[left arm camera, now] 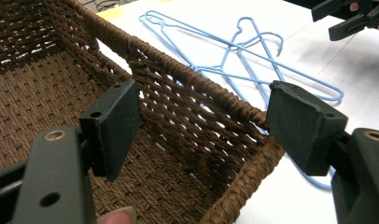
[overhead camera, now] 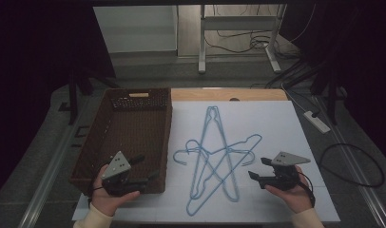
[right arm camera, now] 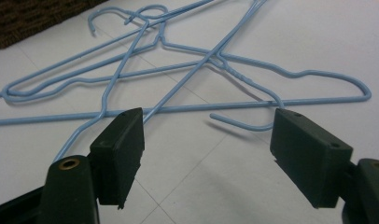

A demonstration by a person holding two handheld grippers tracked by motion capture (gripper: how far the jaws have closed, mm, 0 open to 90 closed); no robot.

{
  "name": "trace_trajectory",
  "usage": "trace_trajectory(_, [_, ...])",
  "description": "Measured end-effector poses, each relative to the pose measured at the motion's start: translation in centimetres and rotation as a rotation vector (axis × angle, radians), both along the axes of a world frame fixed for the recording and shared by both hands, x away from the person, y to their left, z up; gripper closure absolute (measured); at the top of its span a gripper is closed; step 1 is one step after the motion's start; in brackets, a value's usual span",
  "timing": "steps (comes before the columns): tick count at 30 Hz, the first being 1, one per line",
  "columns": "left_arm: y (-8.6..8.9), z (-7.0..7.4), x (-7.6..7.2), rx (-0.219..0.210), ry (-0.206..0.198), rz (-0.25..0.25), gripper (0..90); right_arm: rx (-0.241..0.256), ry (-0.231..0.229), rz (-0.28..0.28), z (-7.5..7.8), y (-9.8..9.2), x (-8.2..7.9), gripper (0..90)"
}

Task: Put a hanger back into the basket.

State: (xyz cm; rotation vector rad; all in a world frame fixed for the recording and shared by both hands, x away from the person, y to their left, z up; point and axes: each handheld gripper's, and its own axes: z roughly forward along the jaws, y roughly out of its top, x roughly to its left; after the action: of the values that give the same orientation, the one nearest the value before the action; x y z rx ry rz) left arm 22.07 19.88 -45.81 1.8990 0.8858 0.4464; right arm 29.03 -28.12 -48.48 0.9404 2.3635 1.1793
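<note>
Tangled light-blue wire hangers (overhead camera: 215,156) mid-table, beside brown woven basket (overhead camera: 124,137) at left edge. Right gripper (overhead camera: 258,168) jaws wide open, left gripper (overhead camera: 146,167) too. Pinch topmost hanger first, lift slow.

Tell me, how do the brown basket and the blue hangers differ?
The basket is brown, woven and deep-walled; the hangers are thin blue wire lying flat. The basket stands alone at the table's left; the hangers are several, crossing one another in a pile. Both rest on the white tabletop, ungripped.
</note>
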Motion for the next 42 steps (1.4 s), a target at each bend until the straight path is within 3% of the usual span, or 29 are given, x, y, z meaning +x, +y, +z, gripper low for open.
trace_trajectory(4, [-0.2, 0.1, 0.0, 0.002, -0.003, -0.013, 26.4, -0.031, -0.014, 0.023, 0.6, 0.9, 0.1, 27.6])
trace_trajectory(13, [-0.3, 0.1, 0.1, 0.0, 0.0, -0.02, 26.5, -0.061, 0.007, 0.084, 1.7, 3.2, 1.4, 29.9])
trace_trajectory(17, [-0.5, 0.0, 0.1, 0.007, 0.004, -0.027, 26.5, -0.072, 0.017, 0.116, 2.2, 4.5, 2.6, 31.1])
trace_trajectory(25, [-0.7, -0.2, 0.2, 0.007, 0.012, -0.03, 26.6, -0.163, 0.037, 0.229, 3.2, 9.0, 5.8, 32.5])
trace_trajectory(29, [-0.7, -0.2, 0.2, 0.009, 0.013, -0.031, 26.6, -0.182, 0.053, 0.259, 3.2, 10.5, 6.8, 32.3])
trace_trajectory(31, [-0.7, -0.2, 0.2, 0.011, 0.011, -0.033, 26.6, -0.209, 0.083, 0.294, 3.0, 12.2, 8.0, 32.7])
trace_trajectory(42, [-0.5, 0.2, 0.1, -0.001, 0.001, -0.031, 26.6, -0.301, 0.122, 0.392, 2.1, 16.7, 10.2, 35.0])
